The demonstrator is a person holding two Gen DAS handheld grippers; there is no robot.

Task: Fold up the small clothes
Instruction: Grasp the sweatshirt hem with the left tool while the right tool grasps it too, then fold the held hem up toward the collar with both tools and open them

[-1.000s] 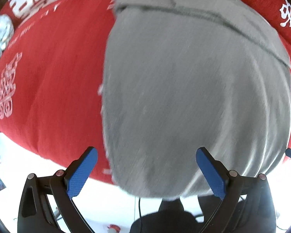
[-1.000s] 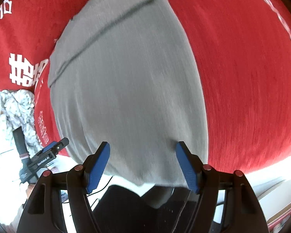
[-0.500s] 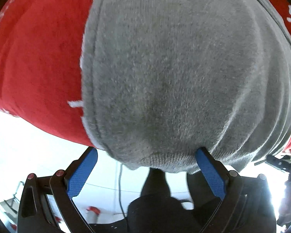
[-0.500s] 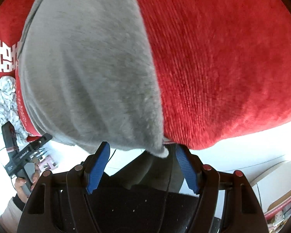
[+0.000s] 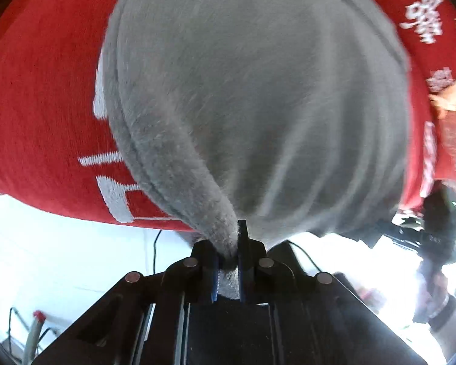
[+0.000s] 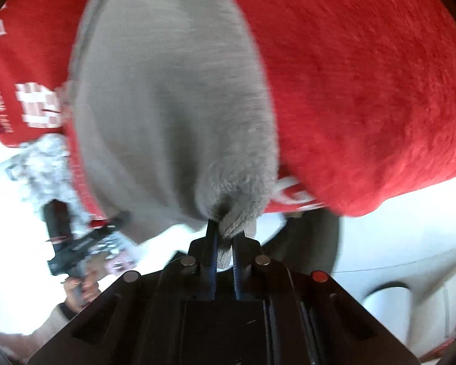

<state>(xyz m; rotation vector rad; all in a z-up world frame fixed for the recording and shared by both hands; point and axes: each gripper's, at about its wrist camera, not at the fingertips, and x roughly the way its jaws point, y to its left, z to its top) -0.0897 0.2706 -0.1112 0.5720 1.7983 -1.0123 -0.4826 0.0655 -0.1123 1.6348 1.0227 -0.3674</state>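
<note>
A grey knit garment [image 5: 258, 106] lies spread on a red cloth [image 5: 39, 97] with white lettering. My left gripper [image 5: 228, 243] is shut on the garment's near left corner, with the fabric bunched between its blue pads. In the right wrist view the same grey garment [image 6: 173, 100] lies on the red cloth [image 6: 364, 91]. My right gripper [image 6: 225, 237] is shut on the garment's near right corner. Both pinched corners are lifted a little off the cloth's near edge.
A white-grey patterned cloth [image 6: 42, 158] lies at the red cloth's left side. An orange-brown item [image 5: 453, 97] sits at its right. The other hand and gripper show in each view, at the right [image 5: 434, 237] and at the left [image 6: 67, 243]. Pale floor lies below the cloth's near edge.
Both grippers were open around the garment's near edge. They have now closed on its two near corners, and the fabric bunches up at the pads.
</note>
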